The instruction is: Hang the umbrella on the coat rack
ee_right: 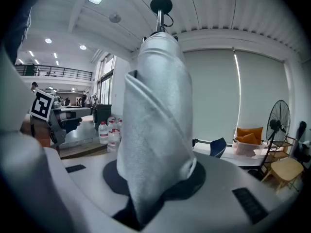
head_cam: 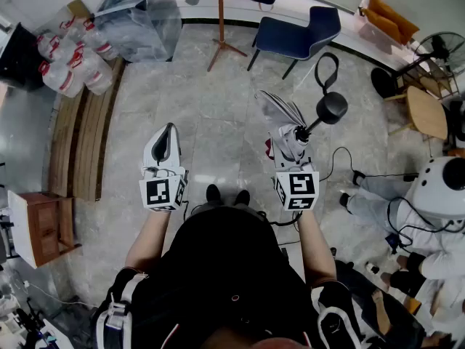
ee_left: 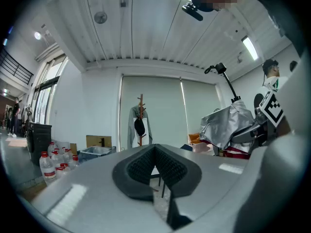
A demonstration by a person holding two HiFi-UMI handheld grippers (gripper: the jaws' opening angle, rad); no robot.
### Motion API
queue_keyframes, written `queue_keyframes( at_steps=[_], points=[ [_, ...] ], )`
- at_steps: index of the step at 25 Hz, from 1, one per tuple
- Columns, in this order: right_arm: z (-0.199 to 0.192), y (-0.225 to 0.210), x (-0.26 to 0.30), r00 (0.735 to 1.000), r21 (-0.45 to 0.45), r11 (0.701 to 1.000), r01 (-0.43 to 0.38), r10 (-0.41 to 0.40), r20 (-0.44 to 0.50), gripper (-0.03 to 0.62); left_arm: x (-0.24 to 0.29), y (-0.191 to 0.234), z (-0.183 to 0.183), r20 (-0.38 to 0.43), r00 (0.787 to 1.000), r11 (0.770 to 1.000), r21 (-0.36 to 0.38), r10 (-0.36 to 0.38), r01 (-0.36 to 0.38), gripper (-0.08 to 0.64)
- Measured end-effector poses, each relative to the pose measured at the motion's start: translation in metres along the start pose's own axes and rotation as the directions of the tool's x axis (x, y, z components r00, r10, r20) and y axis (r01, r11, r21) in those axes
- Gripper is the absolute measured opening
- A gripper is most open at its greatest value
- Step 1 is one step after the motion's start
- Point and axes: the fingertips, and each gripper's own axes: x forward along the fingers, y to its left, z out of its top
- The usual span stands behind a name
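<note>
The right gripper (head_cam: 290, 133) is clamped on the folded silver-grey fabric umbrella (ee_right: 155, 115), well away from the wooden coat rack (head_cam: 220, 20), left gripper (head_cam: 169, 132) closed and empty, and since the grip's only on slick loose canopy it could slide out on the way.

Umbrella (ee_right: 155, 130): silver-grey cloth, fine weave, matt; handle knob (head_cam: 332, 107) blk, glossy. Coat rack (head_cam: 220, 13): wood. Floor (head_cam: 218, 122): polished stone tile, shiny.

Black top (head_cam: 225, 267), white left tool (head_cam: 171, 129), right tool (head_cam: 289, 134)
</note>
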Motion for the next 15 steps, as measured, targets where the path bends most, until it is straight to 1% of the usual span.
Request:
queue_keyframes(
  at_steps=[9,15],
  points=[
    [-0.0001,-0.0017,0.0051,1.0,-0.008,1.0,-0.012,0.012,0.016,0.1,0.0027,-0.0033,-0.0014,0.01,1.0,1.0,0.005,0.003,-0.003,0.0],
    [0.0075,0.0021,0.002,0.999,-0.029,0.999,-0.021,0.022,0.037,0.104,0.0001,-0.0041,-0.0028,0.004,1.0,1.0,-0.001,0.001,-0.001,0.0]
  ],
)
